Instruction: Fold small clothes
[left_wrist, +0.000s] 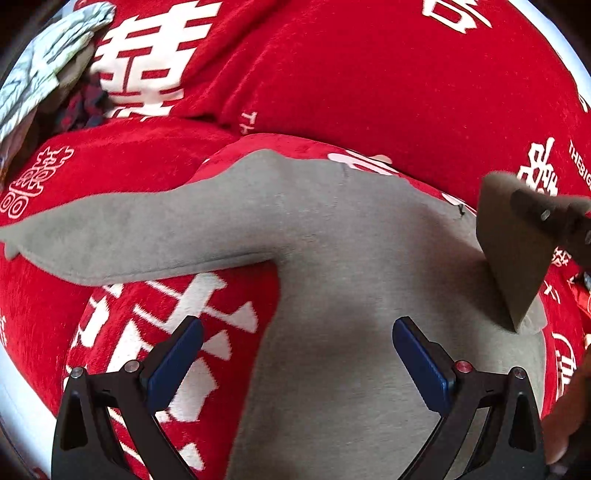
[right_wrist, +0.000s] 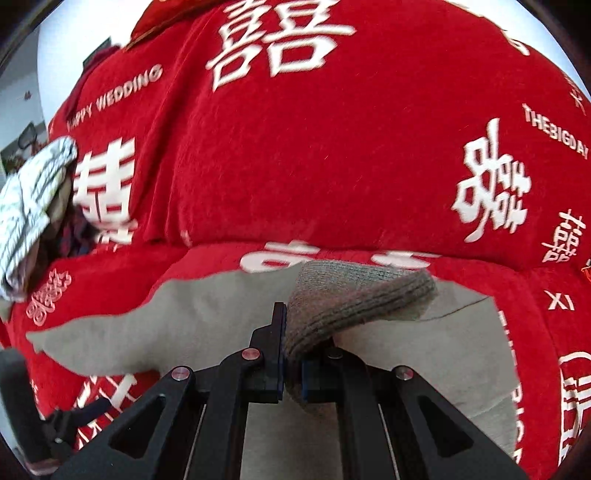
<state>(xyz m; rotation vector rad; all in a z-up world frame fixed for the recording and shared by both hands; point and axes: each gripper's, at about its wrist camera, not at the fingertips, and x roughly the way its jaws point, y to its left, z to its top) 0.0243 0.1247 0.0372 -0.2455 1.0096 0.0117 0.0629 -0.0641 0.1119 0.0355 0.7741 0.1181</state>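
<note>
A small grey long-sleeved top (left_wrist: 351, 280) lies spread on a red sofa seat, one sleeve (left_wrist: 122, 236) stretched out to the left. My left gripper (left_wrist: 295, 354) hovers open just above the body of the top, empty. My right gripper (right_wrist: 291, 354) is shut on the ribbed cuff of the other sleeve (right_wrist: 354, 306) and holds it lifted above the top (right_wrist: 184, 314). In the left wrist view that gripper (left_wrist: 550, 218) shows at the right edge with the raised sleeve (left_wrist: 513, 251) hanging from it.
The red sofa cover (left_wrist: 369, 81) with white characters covers seat and backrest (right_wrist: 332, 147). A pile of other clothes, pale patterned (left_wrist: 48, 62) and dark plaid (left_wrist: 81, 107), sits at the far left of the seat; it also shows in the right wrist view (right_wrist: 33, 199).
</note>
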